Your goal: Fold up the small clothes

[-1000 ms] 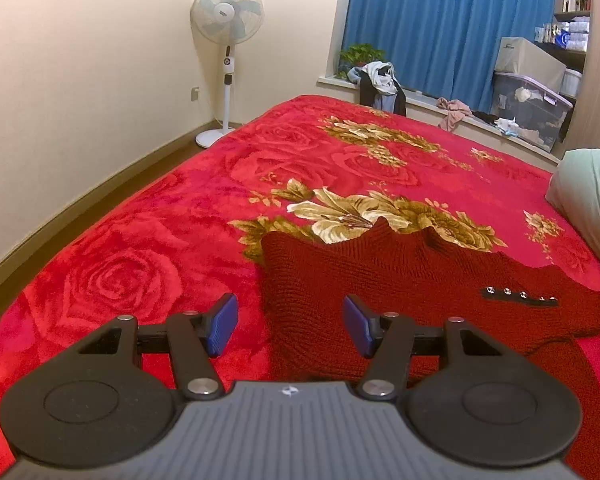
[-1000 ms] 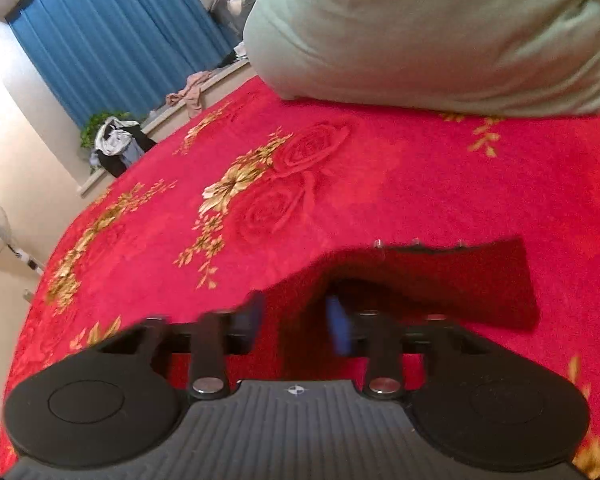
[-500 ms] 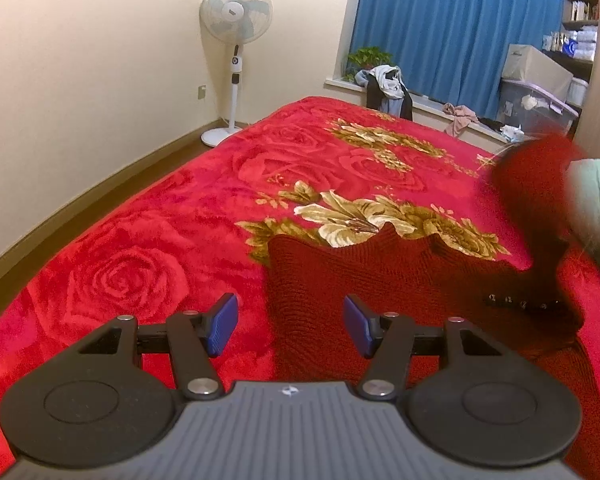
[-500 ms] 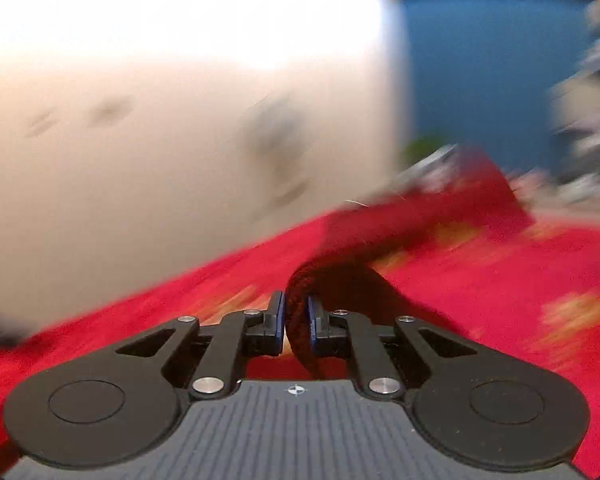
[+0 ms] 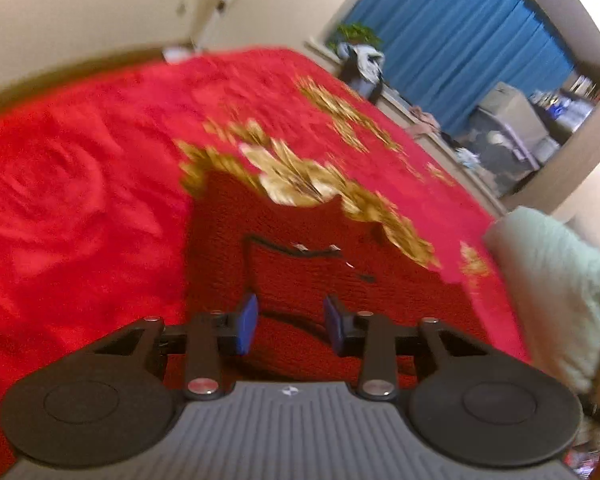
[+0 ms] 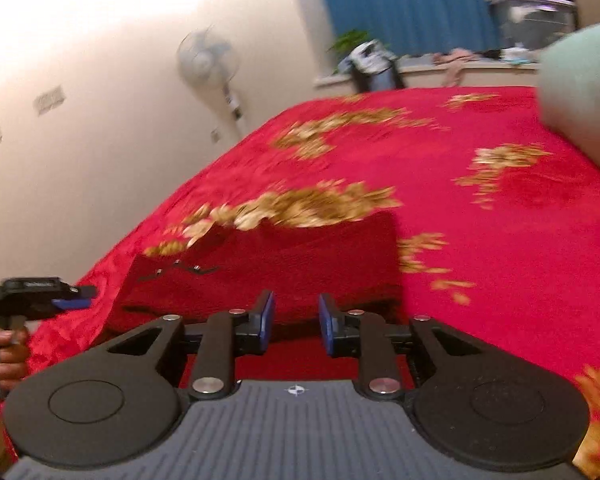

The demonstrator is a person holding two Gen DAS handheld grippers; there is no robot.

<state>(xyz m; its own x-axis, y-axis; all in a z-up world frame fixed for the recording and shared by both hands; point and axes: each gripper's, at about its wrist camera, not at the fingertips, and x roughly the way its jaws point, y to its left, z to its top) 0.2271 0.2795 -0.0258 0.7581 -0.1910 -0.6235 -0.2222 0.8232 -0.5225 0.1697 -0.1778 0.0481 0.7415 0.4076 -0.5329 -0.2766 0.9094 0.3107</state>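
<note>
A dark red knitted garment (image 5: 292, 264) lies on the red flowered bedspread (image 5: 80, 184), its right part folded over onto the body, a black strip with small studs (image 5: 308, 252) on top. My left gripper (image 5: 290, 322) is open and empty just above the garment's near part. In the right wrist view the garment (image 6: 292, 268) lies ahead; my right gripper (image 6: 294, 322) is open and empty over its near edge. The left gripper (image 6: 70, 298) shows at the left edge of that view, held in a hand.
A pale green pillow (image 5: 556, 300) lies on the bed at the right. Beyond the bed are a blue curtain (image 5: 452, 40), a window ledge with clothes and storage boxes (image 5: 512, 120), and a standing fan (image 6: 208, 64) by the wall.
My right gripper carried the garment's right part over onto the body, then opened and let it go. My left gripper moved closer over the garment and tilted, still open.
</note>
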